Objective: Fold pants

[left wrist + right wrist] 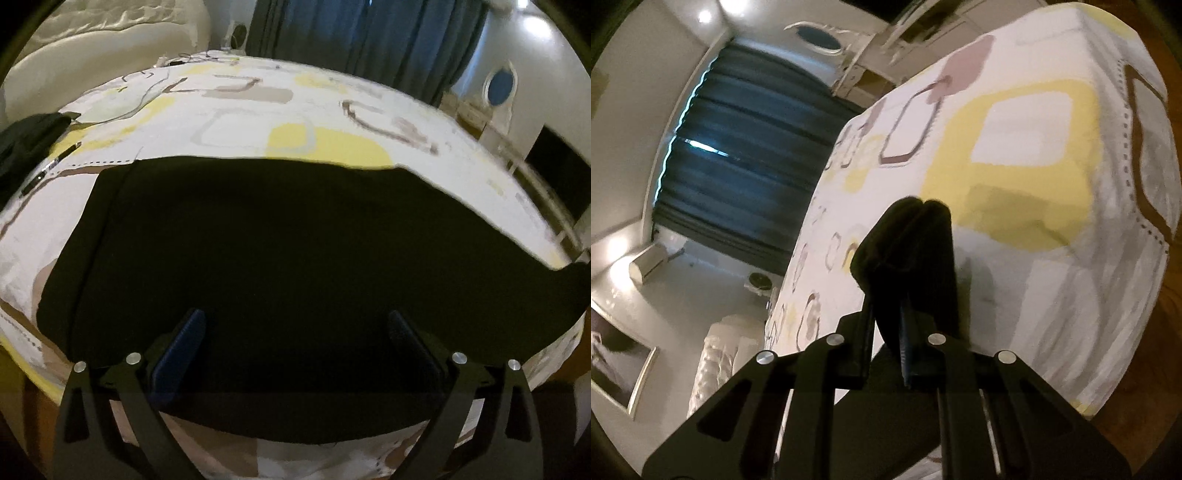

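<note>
Black pants (277, 240) lie spread flat across the patterned bedsheet (258, 110), filling the middle of the left wrist view and trailing off to the right edge. My left gripper (295, 328) is open just above the near part of the pants, holding nothing. In the right wrist view my right gripper (916, 236) is shut on a bunched fold of the black pants (908, 236), lifted above the bed (1015, 129). More black fabric hangs below the fingers.
A second dark garment (29, 136) lies at the bed's far left. Pens or small dark items (48, 166) lie beside it. A white headboard (92, 55) and blue curtains (369, 37) stand behind. The wooden floor (1152, 350) shows past the bed's corner.
</note>
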Available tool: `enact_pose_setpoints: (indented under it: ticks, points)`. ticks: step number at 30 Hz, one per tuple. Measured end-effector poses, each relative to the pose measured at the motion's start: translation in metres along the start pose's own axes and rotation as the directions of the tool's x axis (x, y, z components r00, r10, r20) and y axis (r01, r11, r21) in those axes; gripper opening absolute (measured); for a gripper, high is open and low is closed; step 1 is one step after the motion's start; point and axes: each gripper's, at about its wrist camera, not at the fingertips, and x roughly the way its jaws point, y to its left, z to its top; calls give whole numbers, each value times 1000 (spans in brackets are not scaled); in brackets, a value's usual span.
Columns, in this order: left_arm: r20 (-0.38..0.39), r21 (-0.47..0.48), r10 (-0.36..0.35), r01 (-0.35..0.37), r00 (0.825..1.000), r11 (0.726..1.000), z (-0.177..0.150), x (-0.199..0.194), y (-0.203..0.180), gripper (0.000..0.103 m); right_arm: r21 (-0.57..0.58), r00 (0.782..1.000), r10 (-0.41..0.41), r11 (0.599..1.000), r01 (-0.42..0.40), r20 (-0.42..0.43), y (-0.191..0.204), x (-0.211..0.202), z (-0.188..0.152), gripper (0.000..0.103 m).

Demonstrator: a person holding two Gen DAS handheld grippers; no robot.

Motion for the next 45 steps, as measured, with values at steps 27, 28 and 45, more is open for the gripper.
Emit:
enact_pose_setpoints:
  ticks: [27, 28, 45]
  points:
    - [91, -62, -177, 183, 980, 981, -5, -11, 22, 98, -312, 951, 44, 939, -144, -307, 154, 52, -172, 12]
    - [92, -64, -180, 186, 979, 980, -6, -12, 23, 98, -315, 947, 43, 937, -149, -319, 157, 55, -179, 12]
    - [150, -100, -219, 235, 964, 967, -6, -23, 26, 98, -415, 871, -47, 891, -185, -489, 174, 97, -281, 12]
